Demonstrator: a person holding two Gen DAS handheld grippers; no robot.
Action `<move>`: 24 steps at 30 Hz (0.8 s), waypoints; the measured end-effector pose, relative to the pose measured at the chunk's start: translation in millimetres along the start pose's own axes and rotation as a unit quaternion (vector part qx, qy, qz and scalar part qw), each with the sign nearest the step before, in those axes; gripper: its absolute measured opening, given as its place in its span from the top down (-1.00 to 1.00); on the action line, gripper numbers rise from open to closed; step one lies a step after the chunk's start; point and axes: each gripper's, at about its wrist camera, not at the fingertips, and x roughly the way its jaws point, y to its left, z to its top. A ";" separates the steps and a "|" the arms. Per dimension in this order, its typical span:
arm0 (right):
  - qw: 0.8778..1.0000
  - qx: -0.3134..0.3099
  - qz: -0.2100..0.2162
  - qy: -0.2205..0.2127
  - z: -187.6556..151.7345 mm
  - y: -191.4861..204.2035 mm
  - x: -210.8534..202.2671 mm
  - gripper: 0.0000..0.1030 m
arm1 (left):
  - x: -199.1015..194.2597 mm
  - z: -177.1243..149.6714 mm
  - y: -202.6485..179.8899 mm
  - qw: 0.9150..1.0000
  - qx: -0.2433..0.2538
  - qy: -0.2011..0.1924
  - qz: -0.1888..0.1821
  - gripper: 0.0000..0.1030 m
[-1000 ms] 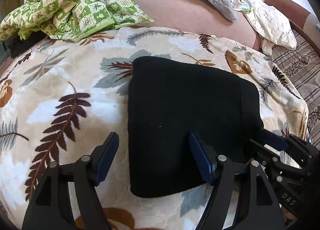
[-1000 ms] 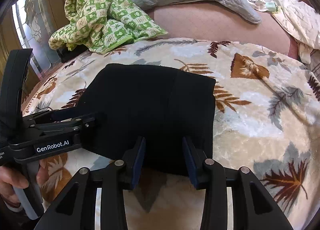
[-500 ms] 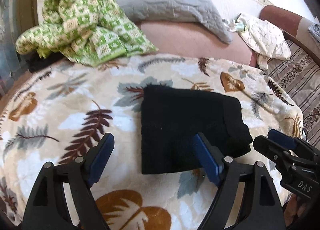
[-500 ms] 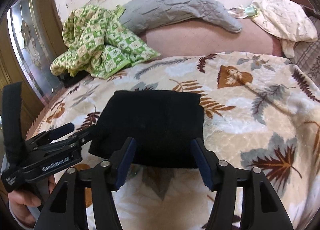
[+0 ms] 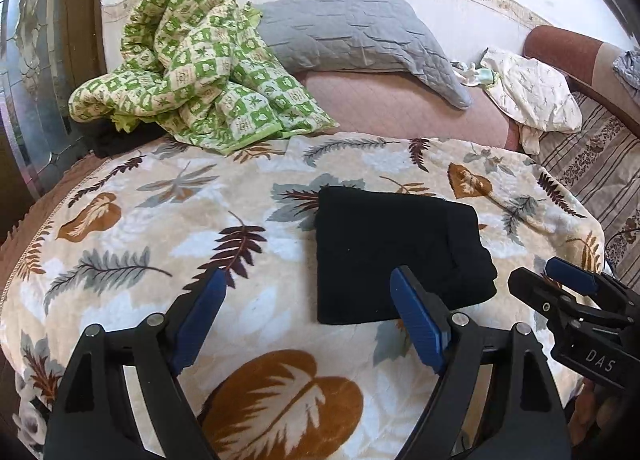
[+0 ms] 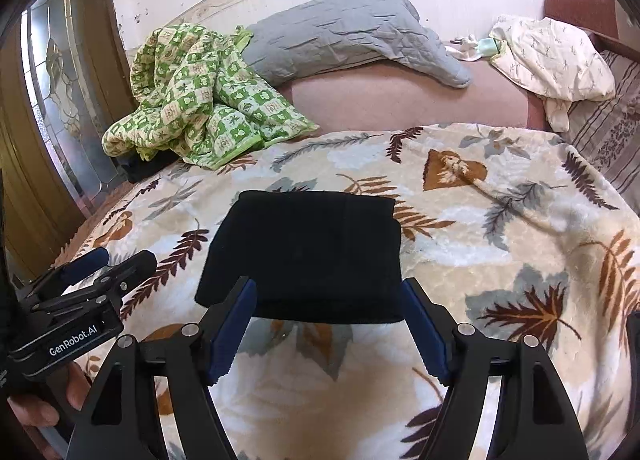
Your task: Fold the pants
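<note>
The black pants (image 5: 396, 248) lie folded into a compact rectangle on the leaf-patterned blanket (image 5: 168, 220); they also show in the right wrist view (image 6: 308, 252). My left gripper (image 5: 312, 300) is open and empty, held above the blanket just near the pants' front left corner. My right gripper (image 6: 328, 308) is open and empty, held above the pants' near edge, apart from them. The right gripper also shows at the right edge of the left wrist view (image 5: 560, 284), and the left gripper at the left of the right wrist view (image 6: 104, 264).
A green checked quilt (image 5: 192, 76) is bunched at the back left, a grey pillow (image 5: 352, 32) behind it, a pale cloth (image 5: 532, 92) at the back right. A glass-panelled wooden door (image 6: 60, 100) stands at the left. A striped bedcover (image 5: 600, 164) lies right of the blanket.
Both grippers have pulled back and up from the folded pants. The right gripper's jaws have opened wider. The pants lie still on the blanket.
</note>
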 end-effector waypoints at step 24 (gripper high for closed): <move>1.000 -0.012 -0.001 0.001 -5.1 12.2 -21.1 -0.56 | -32.1 -5.4 0.2 1.000 0.002 -0.021 0.006 -0.65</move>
